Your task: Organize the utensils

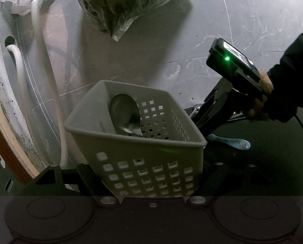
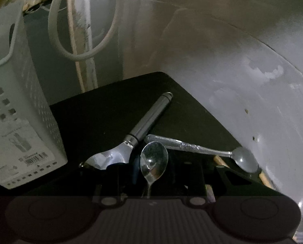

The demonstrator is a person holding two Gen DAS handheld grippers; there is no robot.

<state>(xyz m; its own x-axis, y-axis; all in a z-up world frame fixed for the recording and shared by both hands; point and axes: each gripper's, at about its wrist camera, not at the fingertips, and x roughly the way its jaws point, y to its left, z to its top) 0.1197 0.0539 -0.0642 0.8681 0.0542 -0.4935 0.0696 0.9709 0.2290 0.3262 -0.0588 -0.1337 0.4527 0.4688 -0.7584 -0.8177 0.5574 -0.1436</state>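
The large steel ladle's (image 1: 124, 113) handle is hidden inside the grey perforated plastic basket (image 1: 135, 156). The small shiny metal spoon's (image 2: 154, 160) handle disappears in darkness between the right gripper's (image 2: 151, 183) fingers.

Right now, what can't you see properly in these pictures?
- Left wrist view: the handle of the big spoon is hidden by the basket wall.
- Left wrist view: one end of the blue spoon is behind the basket corner.
- Right wrist view: the small spoon handle sinks into darkness, so the right gripper grip is unclear.
- Right wrist view: the label print is blurred.
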